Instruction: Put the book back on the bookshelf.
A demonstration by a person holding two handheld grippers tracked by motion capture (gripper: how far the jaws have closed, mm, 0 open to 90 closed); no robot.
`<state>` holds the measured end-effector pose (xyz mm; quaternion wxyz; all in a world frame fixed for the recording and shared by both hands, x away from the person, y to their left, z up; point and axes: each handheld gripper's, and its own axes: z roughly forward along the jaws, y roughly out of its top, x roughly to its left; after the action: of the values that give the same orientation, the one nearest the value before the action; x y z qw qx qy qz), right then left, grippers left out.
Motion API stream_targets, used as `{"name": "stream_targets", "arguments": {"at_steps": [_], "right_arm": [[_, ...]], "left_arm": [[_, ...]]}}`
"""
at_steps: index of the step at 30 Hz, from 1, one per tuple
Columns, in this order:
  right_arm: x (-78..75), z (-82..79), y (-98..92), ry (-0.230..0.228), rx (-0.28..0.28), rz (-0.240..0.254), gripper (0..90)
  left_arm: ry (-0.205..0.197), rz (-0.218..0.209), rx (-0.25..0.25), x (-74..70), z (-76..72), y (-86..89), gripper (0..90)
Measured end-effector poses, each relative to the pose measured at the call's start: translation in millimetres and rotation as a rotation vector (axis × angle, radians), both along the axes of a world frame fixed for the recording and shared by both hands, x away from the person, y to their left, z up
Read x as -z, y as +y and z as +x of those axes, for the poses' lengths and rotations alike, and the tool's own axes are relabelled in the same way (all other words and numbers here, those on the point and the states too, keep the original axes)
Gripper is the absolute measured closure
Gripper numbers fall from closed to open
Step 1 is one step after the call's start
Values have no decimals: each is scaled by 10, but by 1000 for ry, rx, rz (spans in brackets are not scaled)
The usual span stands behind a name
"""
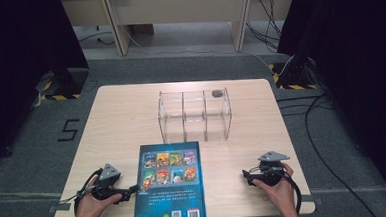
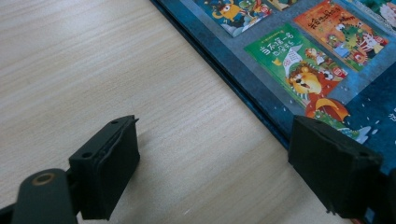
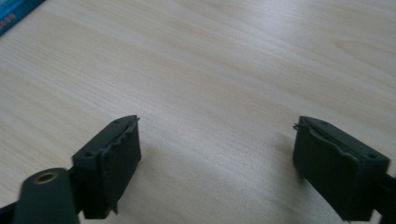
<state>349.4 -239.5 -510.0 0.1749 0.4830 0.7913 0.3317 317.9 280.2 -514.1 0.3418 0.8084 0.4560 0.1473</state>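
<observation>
So up close, the left gripper (image 1: 131,190) sits at the near left edge of the table (image 1: 116,122), jaws spread apart with nothing clamped between them. In the left gripper view one jaw hangs over bare wood and the other over the book's (image 2: 327,56) edge, so the book's spine side sits right between them, not pinched. The book (image 1: 170,187) lies flat at the near middle of the table, back cover up: dark blue, glossy looking, with a grid of small colourful cartoon covers printed on it and barcodes near the bottom. Its near end pokes a bit over the table edge.

Over on the near right, the right gripper (image 1: 245,176) is held low over the table, well apart from the book, jaws wide and empty, just pale wood grain (image 3: 210,84) under them.

Farther back, past the book's far end, stands a clear plastic organizer (image 1: 195,116), boxy, split into three compartments. A small dark grey roundish thing (image 1: 216,93) sits by its far right corner; can't tell what it is.
</observation>
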Motion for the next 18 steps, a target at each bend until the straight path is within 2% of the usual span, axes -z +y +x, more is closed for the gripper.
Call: {"name": "stream_targets", "arguments": {"at_steps": [3,5,12,13,14,15,16,18], "right_arm": [[-18,-22,-27,-7,-6,40,161],[-30,-35,-30,-11,-9,49,164],[-51,-65,-23,-2,-27,96,213],[-53,-70,-17,3,-30,103,216],[-53,-70,-17,3,-30,103,216],[-58,-81,-5,6,-43,123,224],[-60,-85,0,6,-47,130,227],[-62,-92,13,7,-51,137,232]], "left_arm": [[7,-10,-1,-5,1,2,156],[9,-16,1,-11,-2,-1,164],[38,-57,8,-44,-29,-13,261],[48,-83,14,-54,-47,-24,276],[48,-83,14,-54,-47,-24,283],[62,-113,26,-59,-62,-39,288],[67,-124,30,-61,-76,-53,294],[74,-115,50,-68,-117,-107,307]]}}
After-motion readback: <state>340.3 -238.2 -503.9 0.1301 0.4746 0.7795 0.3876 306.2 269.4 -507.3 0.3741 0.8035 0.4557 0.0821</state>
